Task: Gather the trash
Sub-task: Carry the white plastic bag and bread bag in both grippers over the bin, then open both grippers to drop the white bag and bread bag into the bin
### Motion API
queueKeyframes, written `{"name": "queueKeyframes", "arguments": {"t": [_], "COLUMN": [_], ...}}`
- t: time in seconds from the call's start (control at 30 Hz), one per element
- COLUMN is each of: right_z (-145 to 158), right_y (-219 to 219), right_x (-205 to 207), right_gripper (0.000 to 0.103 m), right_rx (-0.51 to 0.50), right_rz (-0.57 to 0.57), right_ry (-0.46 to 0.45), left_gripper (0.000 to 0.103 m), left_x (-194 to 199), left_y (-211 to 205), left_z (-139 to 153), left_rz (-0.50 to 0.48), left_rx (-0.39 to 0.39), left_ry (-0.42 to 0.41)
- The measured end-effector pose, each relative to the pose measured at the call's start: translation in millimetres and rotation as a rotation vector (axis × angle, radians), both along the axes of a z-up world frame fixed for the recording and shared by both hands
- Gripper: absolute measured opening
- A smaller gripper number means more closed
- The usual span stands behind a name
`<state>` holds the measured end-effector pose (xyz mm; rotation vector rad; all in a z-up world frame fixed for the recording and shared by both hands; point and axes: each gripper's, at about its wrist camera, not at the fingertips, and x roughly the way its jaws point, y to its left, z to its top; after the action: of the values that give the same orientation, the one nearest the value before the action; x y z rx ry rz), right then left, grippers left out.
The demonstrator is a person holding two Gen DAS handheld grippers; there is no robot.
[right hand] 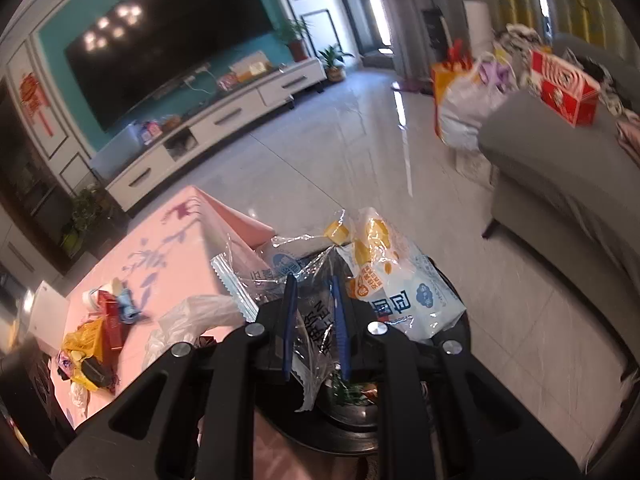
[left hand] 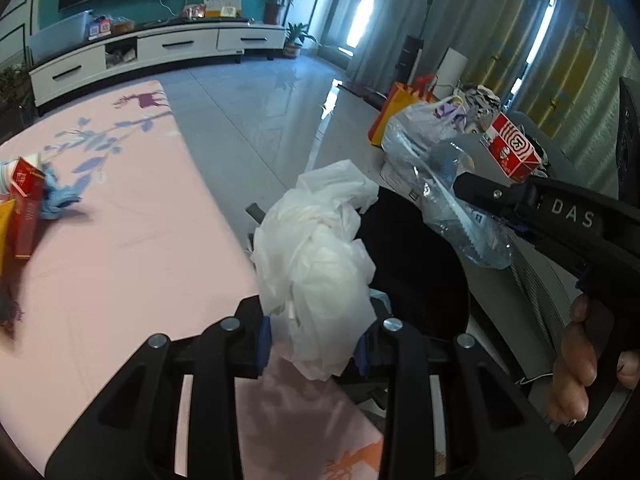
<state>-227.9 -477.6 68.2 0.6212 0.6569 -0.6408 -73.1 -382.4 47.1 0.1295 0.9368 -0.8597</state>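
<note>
My left gripper (left hand: 314,345) is shut on a crumpled white plastic bag (left hand: 316,264), which bulges up between the blue pads (left hand: 264,344). It hangs at the edge of the pink table (left hand: 120,264), beside a round black bin (left hand: 416,264). My right gripper (right hand: 314,320) is shut on a clear printed plastic wrapper (right hand: 384,284) that spreads over the bin (right hand: 352,444). In the left wrist view the right gripper (left hand: 464,186) reaches in from the right with the clear wrapper (left hand: 456,208) over the bin, a hand (left hand: 580,364) on its grip. The white bag (right hand: 192,316) also shows at the left of the right wrist view.
More trash lies on the pink table (right hand: 168,248): red cartons (left hand: 26,208), a blue rag (left hand: 56,196), yellow wrappers (right hand: 84,340). A grey sofa (right hand: 560,168) with a red box (right hand: 568,88) stands to the right, filled bags (right hand: 464,100) beside it. A white TV cabinet (left hand: 160,52) lines the far wall.
</note>
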Motion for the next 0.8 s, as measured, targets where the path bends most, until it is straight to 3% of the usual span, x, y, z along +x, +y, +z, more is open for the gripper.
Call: {"name": "queueKeyframes", "arguments": {"t": [0.27, 0.43, 0.53, 0.63, 0.73, 0.8], "right_z": [-34, -43, -44, -42, -43, -43], "right_y": [-24, -28, -29, -28, -28, -28], "right_x": [0, 2, 3, 1, 3, 2], "right_gripper": [0.018, 0.018, 0.018, 0.019, 0.024, 0.04], "right_rx": [0.089, 0.12, 0.143, 0.155, 0.151, 0.165], "right_rz": [-0.063, -0.058, -0.05, -0.043, -0.05, -0.047], "right_ry": [0.113, 0.128, 0.126, 0.106, 0.132, 0.133], "left_gripper": [0.033, 0.033, 0.034, 0.035, 0.045, 0.065], "left_x": [2, -1, -1, -4, -6, -5], "left_y": [-29, -40, -44, -52, -54, -52], "left_z": [-28, -33, -36, -38, -41, -40], "left_rz": [-0.057, -0.085, -0.118, -0.13, -0.131, -0.125], "left_rx": [0.043, 0.029, -0.007, -0.001, 0.008, -0.005], "left_ry": [0.076, 0.103, 0.169, 0.159, 0.163, 0.171]}}
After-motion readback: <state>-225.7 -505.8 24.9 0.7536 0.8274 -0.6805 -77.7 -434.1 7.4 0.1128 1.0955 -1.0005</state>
